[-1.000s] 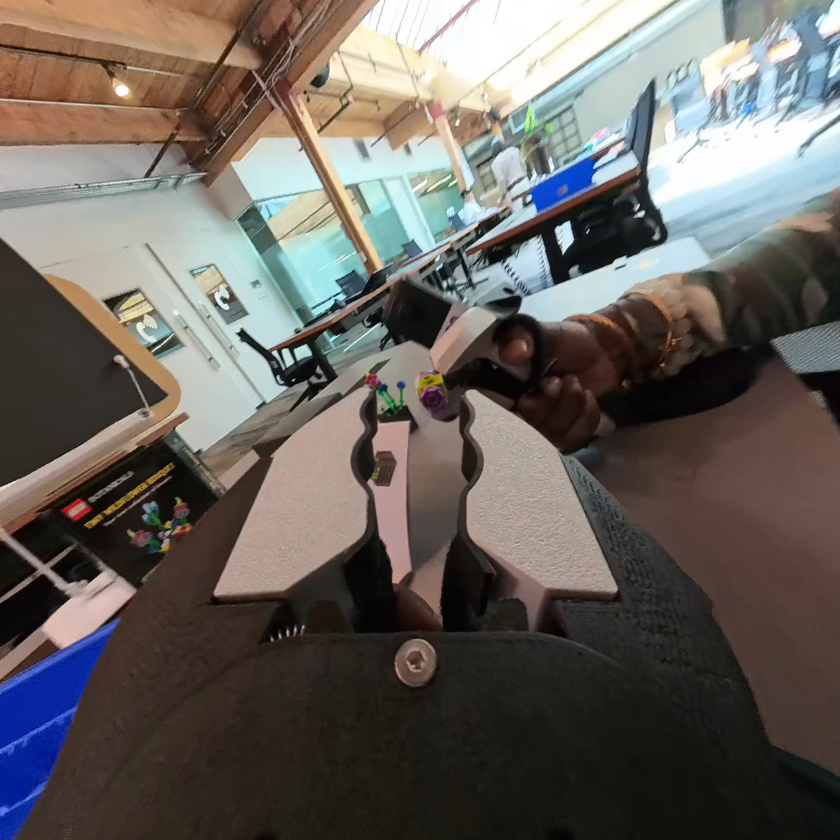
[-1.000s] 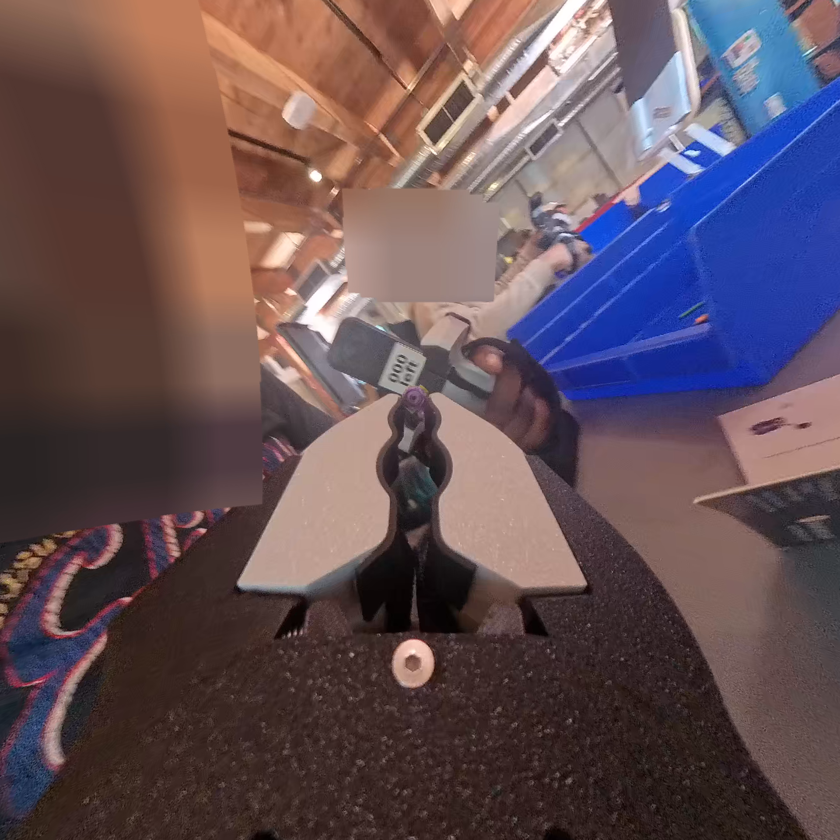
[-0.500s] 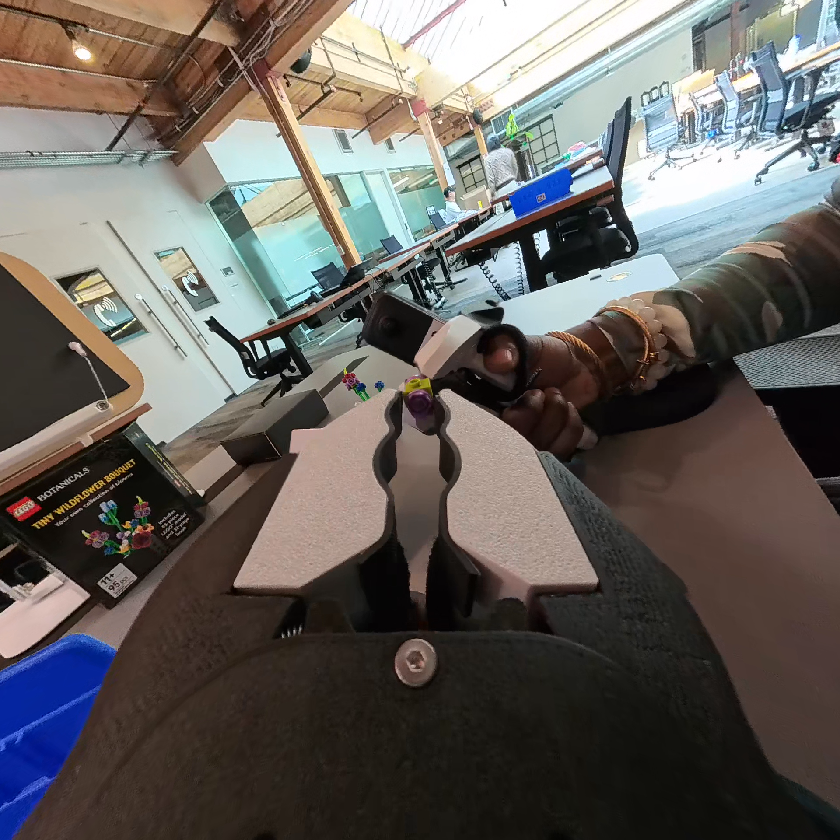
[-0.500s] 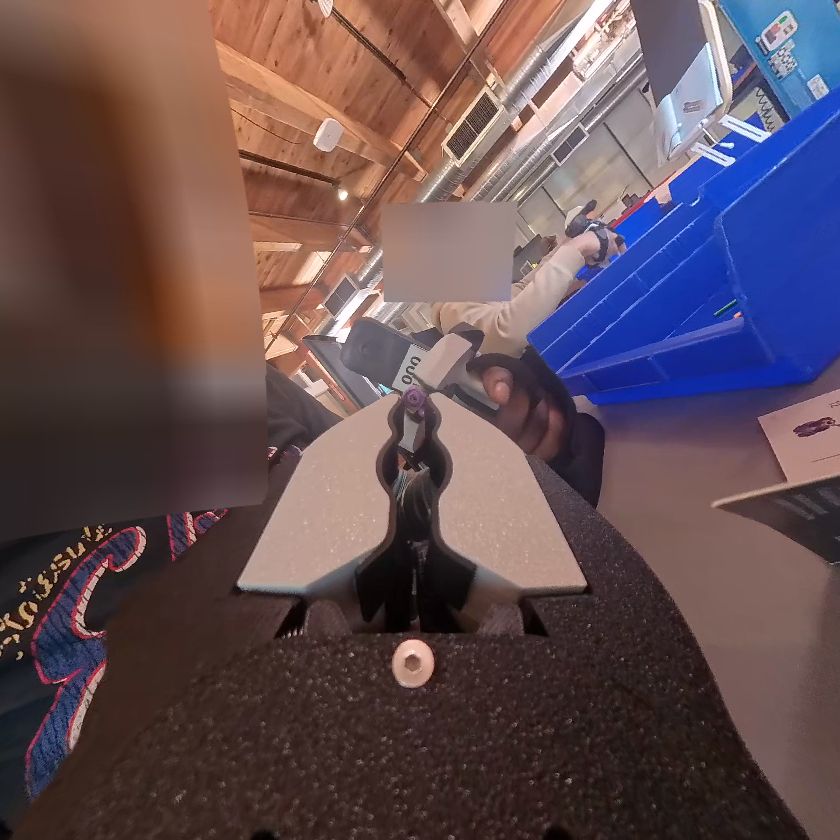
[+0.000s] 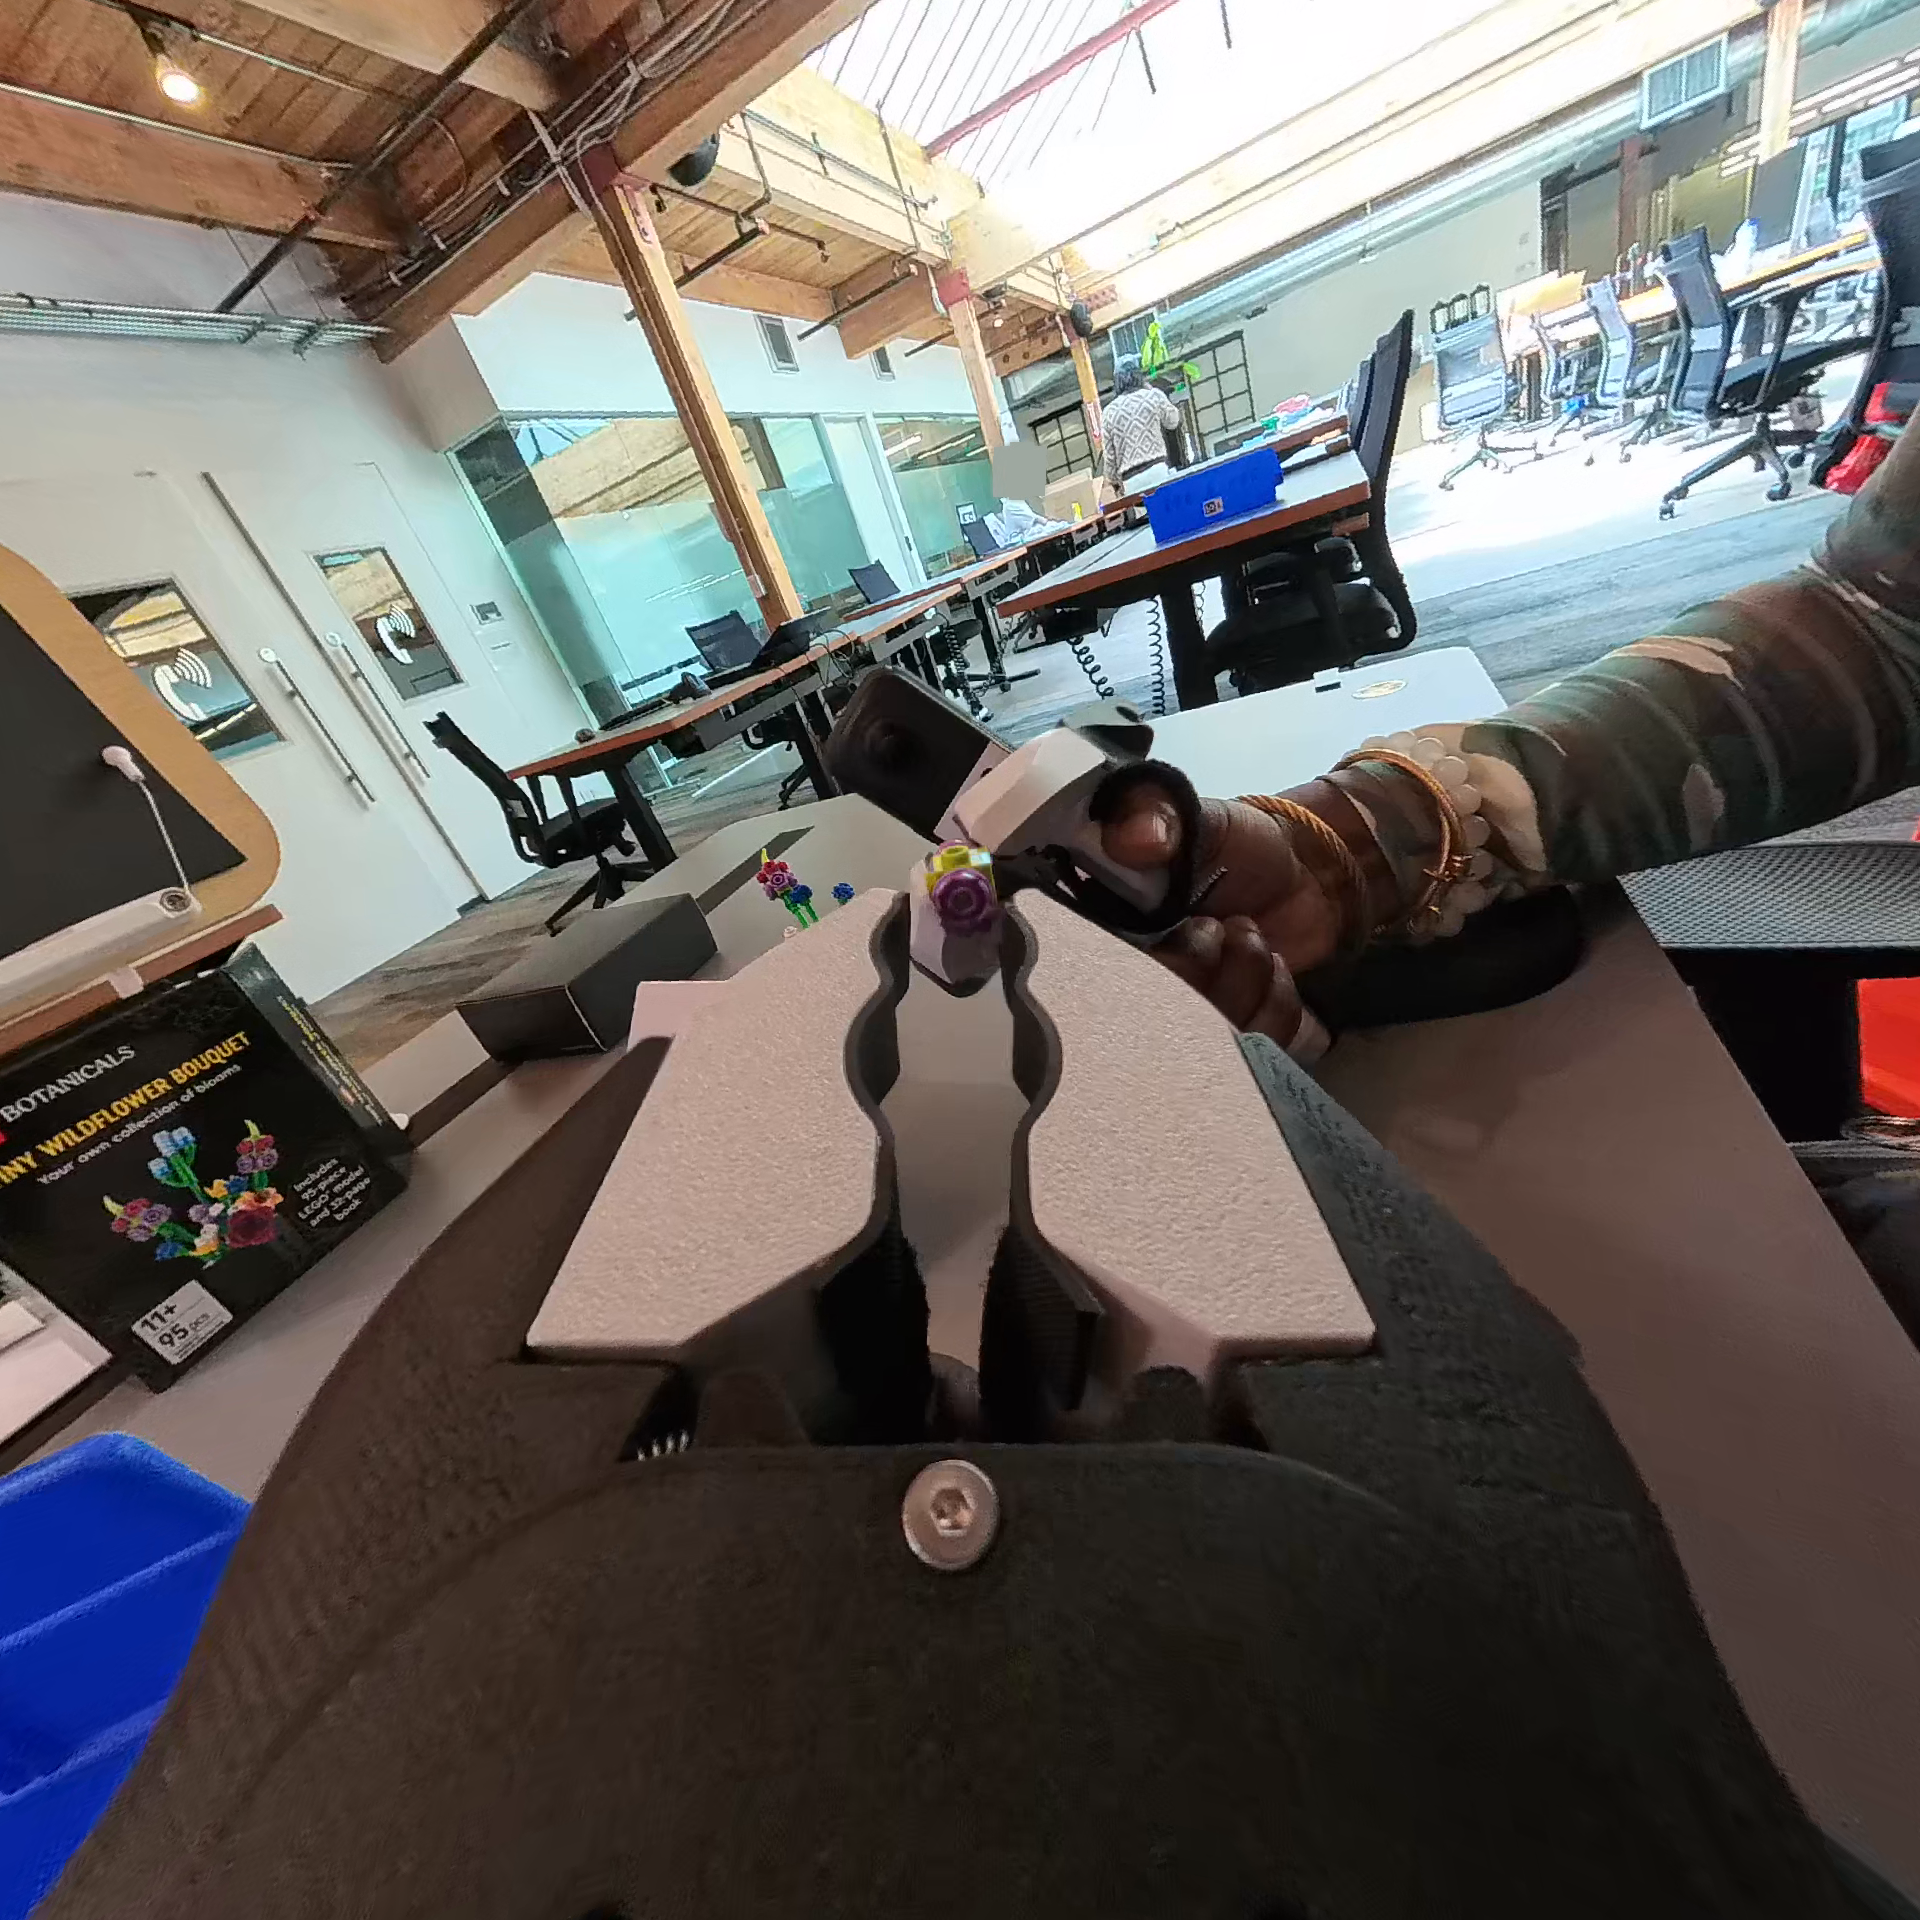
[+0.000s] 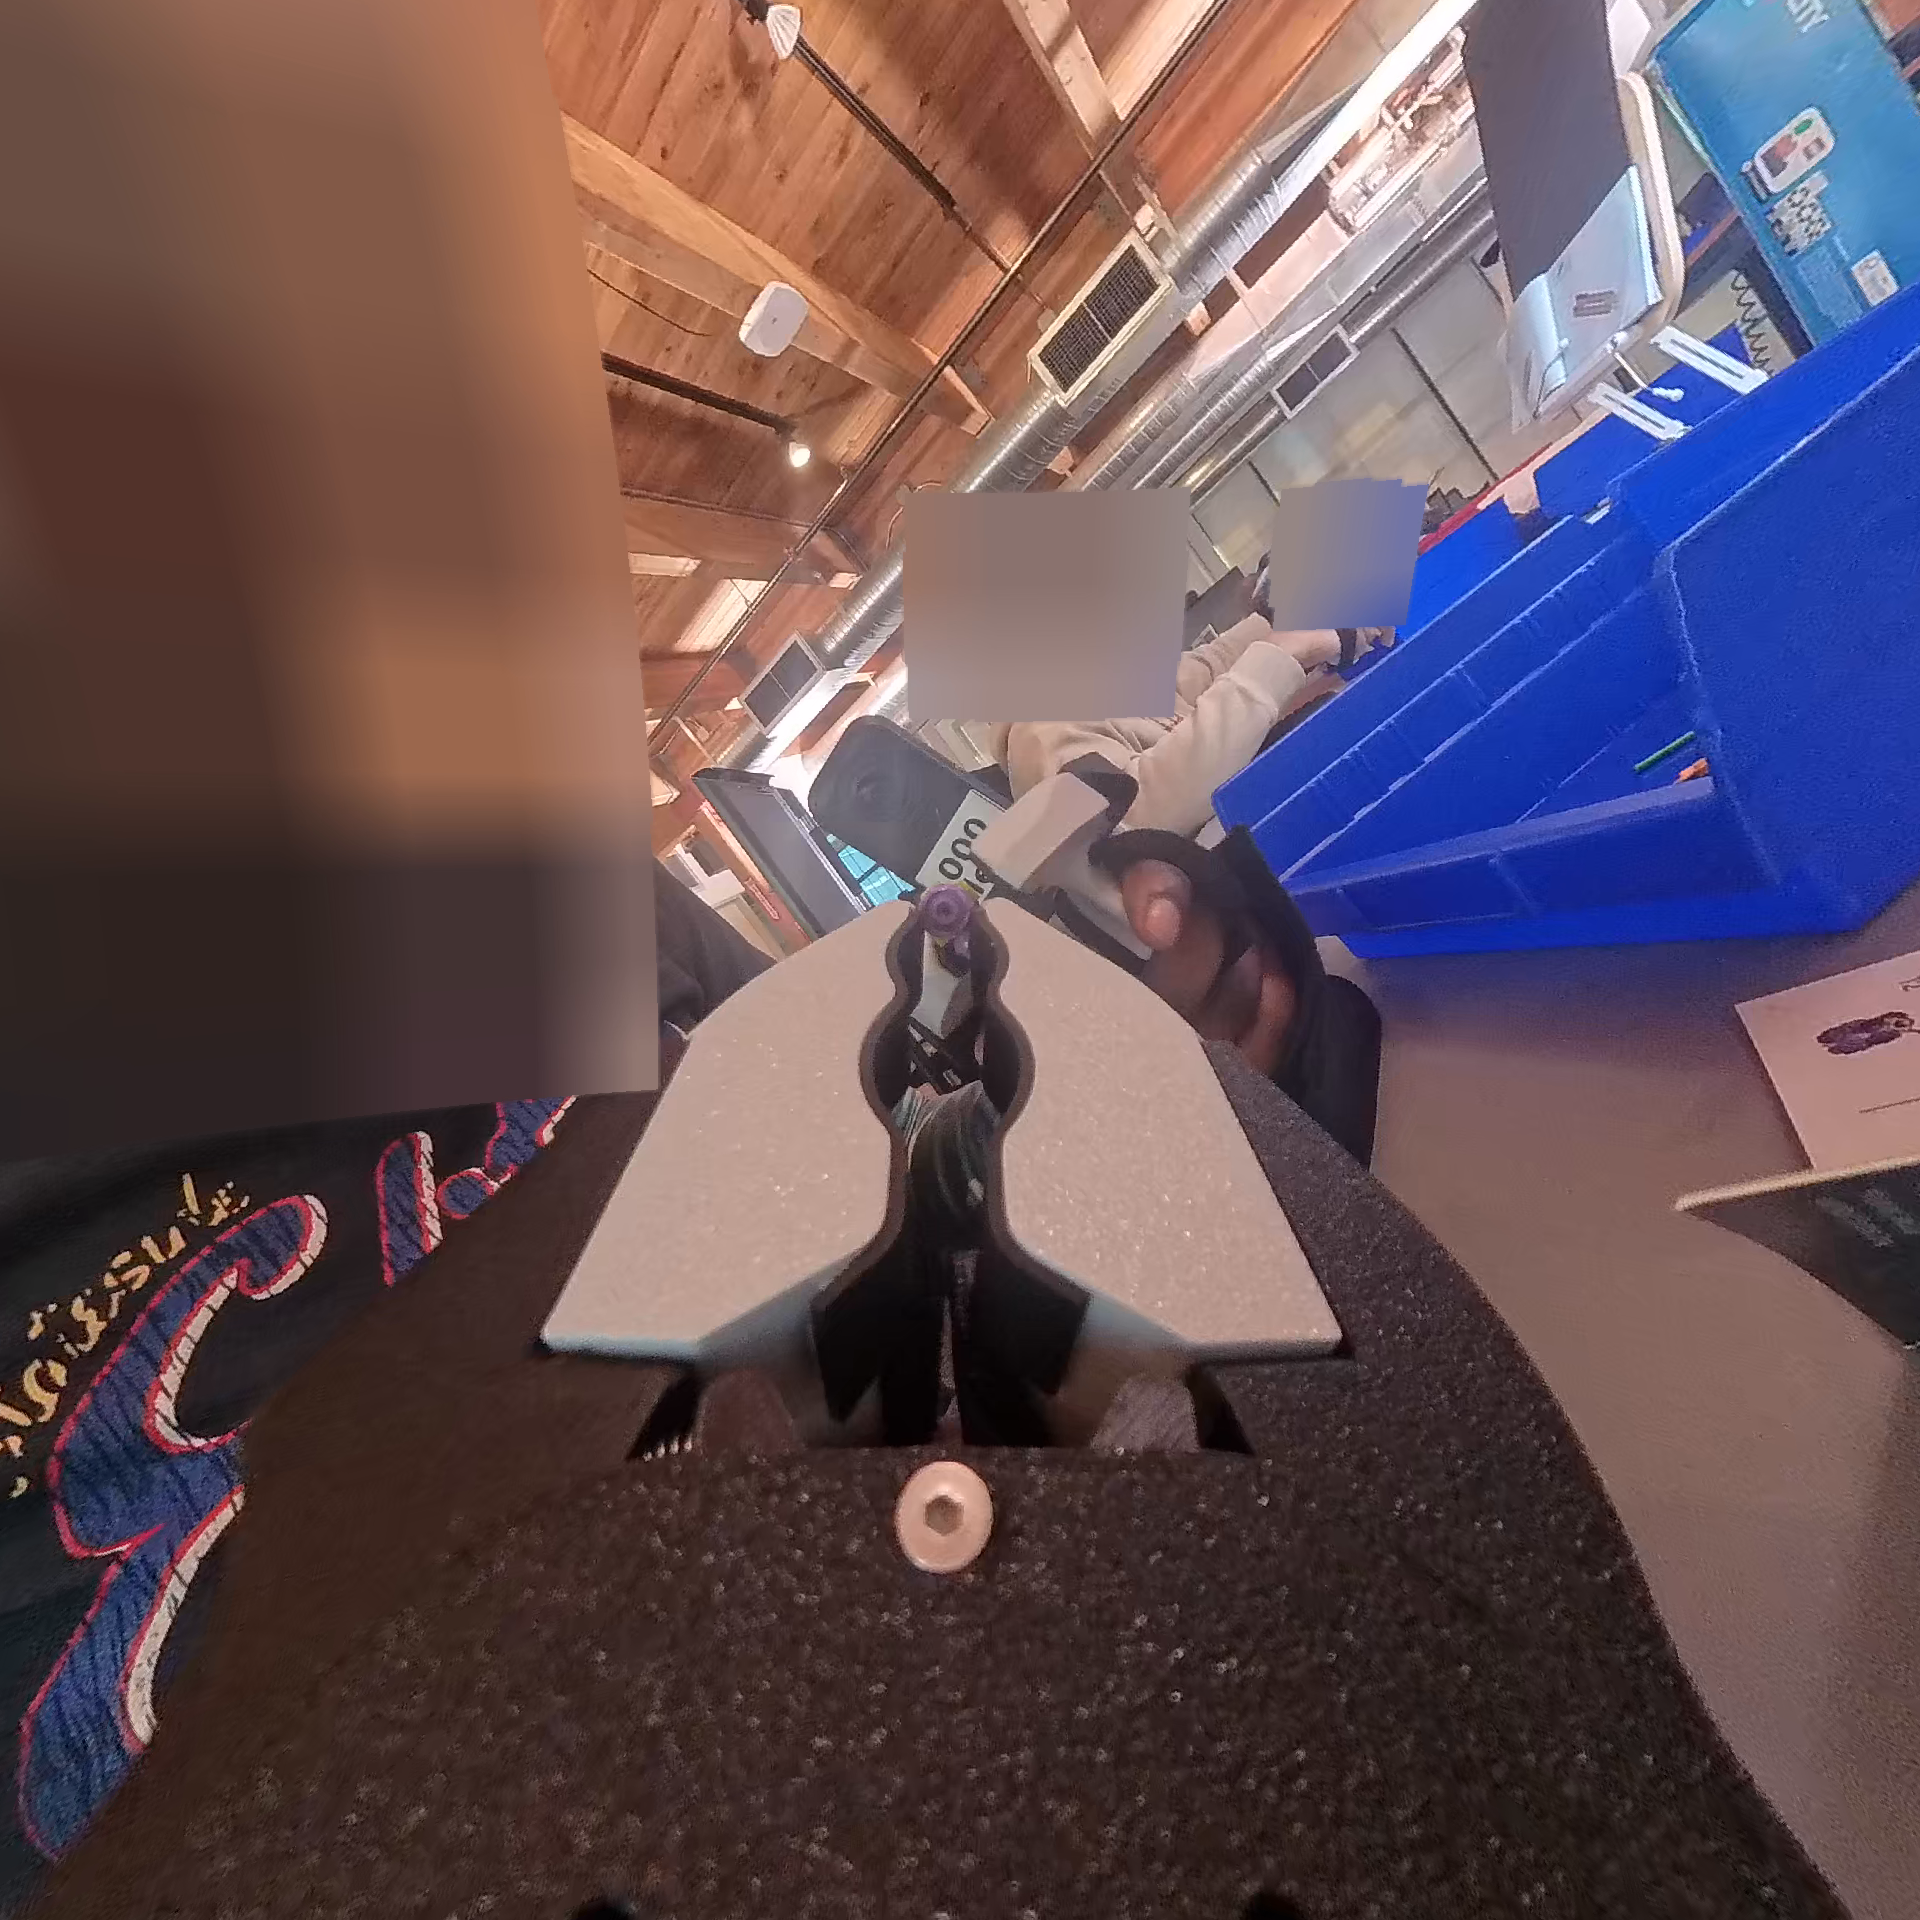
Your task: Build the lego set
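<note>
**A tiny flower, pinched at the tips**

Mid-frame in both views, my right gripper (image 5: 951, 951) is clenched on the purple flower piece (image 5: 958, 902), its lime brick on top. My left gripper (image 5: 951, 925) gapes, flanking it. I judge it featherlight, rigid, slick; I'd take the brick's flat sides, never the petals.

The left gripper (image 5: 951, 935) is a little open, and the right gripper (image 5: 961, 940) holds a purple flower piece (image 5: 958, 896) between its tips.
</note>
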`<action>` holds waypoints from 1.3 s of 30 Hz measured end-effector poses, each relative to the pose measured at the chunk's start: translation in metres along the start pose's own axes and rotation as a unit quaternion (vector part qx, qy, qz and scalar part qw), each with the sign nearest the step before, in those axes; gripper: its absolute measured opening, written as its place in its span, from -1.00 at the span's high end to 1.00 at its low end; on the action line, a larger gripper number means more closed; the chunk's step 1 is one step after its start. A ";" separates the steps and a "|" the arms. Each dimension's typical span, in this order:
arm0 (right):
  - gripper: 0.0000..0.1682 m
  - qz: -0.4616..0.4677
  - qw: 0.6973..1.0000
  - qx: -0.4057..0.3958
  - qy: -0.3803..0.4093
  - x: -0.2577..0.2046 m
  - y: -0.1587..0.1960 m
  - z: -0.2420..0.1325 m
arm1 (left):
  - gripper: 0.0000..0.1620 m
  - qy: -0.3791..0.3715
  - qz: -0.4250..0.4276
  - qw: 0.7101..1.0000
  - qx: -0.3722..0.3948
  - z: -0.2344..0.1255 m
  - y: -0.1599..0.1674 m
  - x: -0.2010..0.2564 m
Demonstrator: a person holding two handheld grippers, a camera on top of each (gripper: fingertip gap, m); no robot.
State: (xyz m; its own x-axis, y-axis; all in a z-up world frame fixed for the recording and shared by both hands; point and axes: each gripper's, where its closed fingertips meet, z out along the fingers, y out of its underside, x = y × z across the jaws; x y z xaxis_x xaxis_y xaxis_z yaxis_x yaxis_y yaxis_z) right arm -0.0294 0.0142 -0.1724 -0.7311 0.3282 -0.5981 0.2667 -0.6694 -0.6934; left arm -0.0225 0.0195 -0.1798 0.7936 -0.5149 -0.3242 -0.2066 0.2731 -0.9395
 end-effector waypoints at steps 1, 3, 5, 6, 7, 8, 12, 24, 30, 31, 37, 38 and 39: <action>0.90 -0.002 1.000 0.002 0.000 0.000 -0.001 0.000 | 0.80 0.001 -0.002 1.000 -0.001 0.000 0.000 0.000; 0.90 -0.005 1.000 0.003 0.002 0.000 -0.001 0.000 | 0.81 0.003 -0.004 1.000 -0.002 0.000 0.001 0.001; 0.90 -0.008 1.000 0.000 0.003 0.000 0.000 0.000 | 0.85 0.005 -0.006 1.000 -0.001 0.001 0.000 0.001; 0.90 -0.010 1.000 -0.001 0.003 0.000 0.000 0.000 | 0.86 0.006 -0.007 1.000 -0.001 0.000 0.000 0.001; 0.90 -0.012 1.000 -0.002 0.003 0.000 0.001 0.000 | 0.86 0.006 -0.008 1.000 0.000 0.000 0.000 0.001; 0.90 -0.014 1.000 -0.003 0.003 0.000 0.001 0.000 | 0.86 0.007 -0.008 1.000 0.000 0.000 0.000 0.001; 0.90 -0.022 0.999 -0.014 0.021 0.005 0.003 0.000 | 0.87 0.000 0.007 1.000 -0.008 -0.001 0.002 -0.002; 0.77 -0.250 0.787 -0.481 0.294 0.082 0.067 -0.023 | 0.86 -0.165 0.046 0.971 -0.169 -0.039 0.045 -0.069; 0.73 -0.247 0.737 -0.551 0.304 0.100 0.085 -0.027 | 0.87 -0.159 0.050 0.971 -0.170 -0.036 0.045 -0.066; 0.73 -0.249 0.734 -0.553 0.307 0.102 0.087 -0.028 | 0.87 -0.158 0.049 0.972 -0.169 -0.036 0.045 -0.066; 0.88 -0.253 0.735 -0.548 0.310 0.105 0.089 -0.027 | 0.86 -0.153 0.047 0.973 -0.164 -0.035 0.043 -0.064; 0.88 -0.255 0.736 -0.546 0.308 0.104 0.089 -0.027 | 0.87 -0.151 0.047 0.974 -0.165 -0.035 0.043 -0.063; 0.88 -0.258 0.743 -0.537 0.304 0.102 0.088 -0.026 | 0.87 -0.147 0.047 0.974 -0.166 -0.034 0.043 -0.062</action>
State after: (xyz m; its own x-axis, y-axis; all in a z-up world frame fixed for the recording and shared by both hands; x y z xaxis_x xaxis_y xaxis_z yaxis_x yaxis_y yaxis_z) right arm -0.0645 0.0063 -0.3048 -0.5784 0.8157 0.0142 0.6357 0.4615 -0.6188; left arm -0.1000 0.0355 -0.2043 0.8816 -0.2314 -0.4114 -0.4216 0.0057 -0.9067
